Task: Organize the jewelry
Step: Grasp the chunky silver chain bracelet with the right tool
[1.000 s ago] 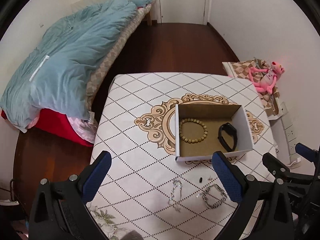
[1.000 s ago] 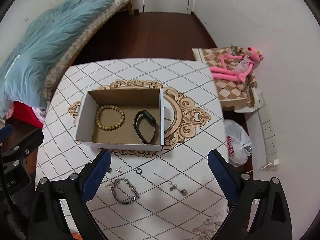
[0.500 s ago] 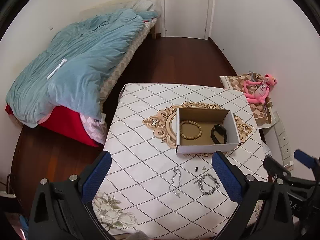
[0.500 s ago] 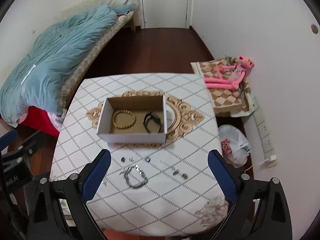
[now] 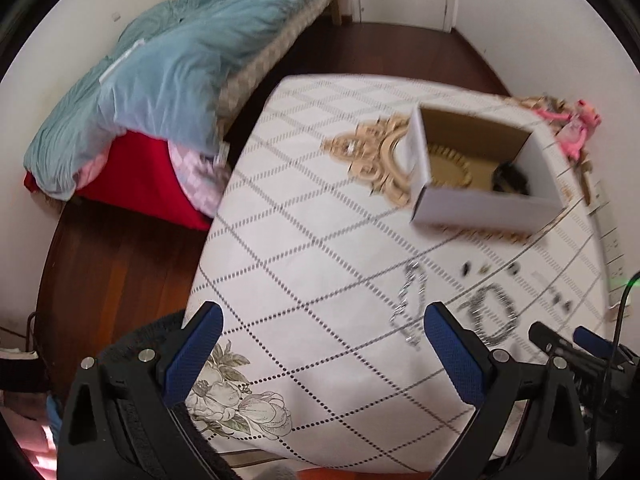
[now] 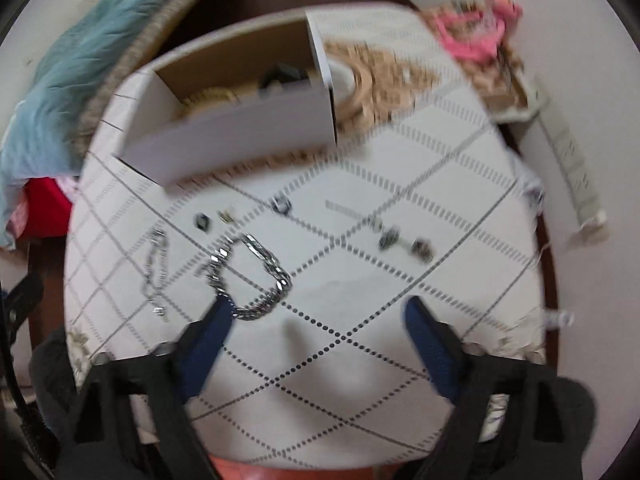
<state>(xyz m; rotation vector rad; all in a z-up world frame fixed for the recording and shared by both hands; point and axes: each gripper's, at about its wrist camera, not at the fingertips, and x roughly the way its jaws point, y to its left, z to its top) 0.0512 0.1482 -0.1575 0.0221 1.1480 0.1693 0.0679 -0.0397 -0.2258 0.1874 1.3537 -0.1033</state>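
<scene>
Right hand-held gripper (image 6: 318, 314): black frame, blue textured pads, fingers apart and just been closing; nothing between them, only bare cloth; the left pad tip overlaps the near edge of the heavy chain in view, contact uncertain.
Left hand-held gripper (image 5: 323, 326): same build, fingers spread wide, empty, over the table's near edge.
Table (image 6: 360, 360): white cloth with dotted grey diamond lines, printed grey flower at its near left corner, tan scroll medallion farther back.
Heavy silver curb-link chain bracelet (image 6: 250, 276): open loop at 11 o'clock from the right gripper.
Thin silver chain bracelet (image 6: 156, 270): slack double strand, at 9 o'clock from the heavy chain.
Small pieces (image 6: 404, 242): dark studs, rings and beads in a loose row beyond the chains; too blurred to name.
White cardboard box (image 6: 240, 136): brown inside, open top, at 12 o'clock; holds a tan wooden bead bracelet (image 5: 450, 166) and a black band (image 5: 512, 178).
Writing: none legible.
Bed (image 5: 168, 60): rumpled pale blue quilt, at 10 o'clock.
</scene>
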